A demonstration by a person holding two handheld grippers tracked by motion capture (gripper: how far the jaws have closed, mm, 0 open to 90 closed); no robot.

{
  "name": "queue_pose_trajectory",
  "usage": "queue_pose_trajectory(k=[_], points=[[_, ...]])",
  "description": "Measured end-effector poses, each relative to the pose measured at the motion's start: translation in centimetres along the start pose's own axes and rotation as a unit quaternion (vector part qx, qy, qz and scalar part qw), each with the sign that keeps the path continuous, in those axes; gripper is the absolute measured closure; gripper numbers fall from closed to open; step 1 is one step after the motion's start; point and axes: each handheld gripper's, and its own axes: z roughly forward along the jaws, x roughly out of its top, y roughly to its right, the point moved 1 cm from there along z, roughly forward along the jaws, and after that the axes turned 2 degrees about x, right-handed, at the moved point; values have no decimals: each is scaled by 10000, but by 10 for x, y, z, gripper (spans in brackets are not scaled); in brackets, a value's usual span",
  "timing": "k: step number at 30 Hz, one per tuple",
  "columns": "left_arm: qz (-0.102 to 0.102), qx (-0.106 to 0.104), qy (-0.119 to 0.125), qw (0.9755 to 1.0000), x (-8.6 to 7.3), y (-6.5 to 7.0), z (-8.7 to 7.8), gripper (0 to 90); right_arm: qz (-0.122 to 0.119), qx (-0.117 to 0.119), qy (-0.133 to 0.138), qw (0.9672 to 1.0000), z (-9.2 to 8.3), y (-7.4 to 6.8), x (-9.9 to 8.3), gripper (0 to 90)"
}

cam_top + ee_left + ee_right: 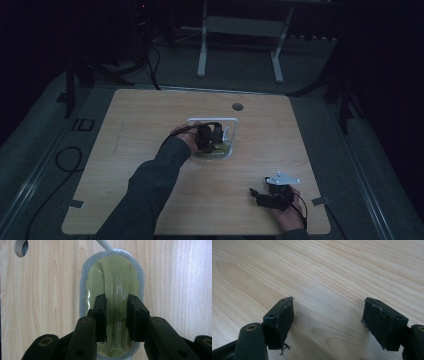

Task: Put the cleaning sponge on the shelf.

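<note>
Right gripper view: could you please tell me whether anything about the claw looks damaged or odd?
Yes. The right claw is open over bare wooden table, and both pads look worn: whitish scuffs along their top edges and frayed threads hanging from the lower corner of the pad on the left of the view.

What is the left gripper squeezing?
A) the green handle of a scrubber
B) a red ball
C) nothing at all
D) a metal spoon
A: the left gripper has its jaws closed on the raised green handle of the grey-edged scrubber lying on the table.
</note>
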Motion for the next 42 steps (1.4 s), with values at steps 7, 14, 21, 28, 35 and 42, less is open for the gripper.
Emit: queue_pose_trajectory(k=[7, 14, 21, 28, 35, 42], points=[[-22, 56, -17, 10000, -1, -2, 2, 712, -3, 0, -2, 10000, 0, 0, 0, 245], [-46, 128, -70, 9999, 0, -2, 4, 711, -6, 0, -2, 10000, 0, 0, 0, 245], [-76, 184, -120, 9997, 0, -2, 5, 691, -6, 0, -2, 10000, 0, 0, 0, 246], [-103, 290, -126, 9994, 1, -1, 5, 647, -6, 0, -1, 10000, 0, 0, 0, 246], [-154, 319, -126, 9993, 1, 0, 3, 622, -7, -1, -2, 10000, 0, 0, 0, 245], [-230, 417, -150, 9988, -1, 1, -1, 608, -6, -2, -2, 10000, 0, 0, 0, 246]])
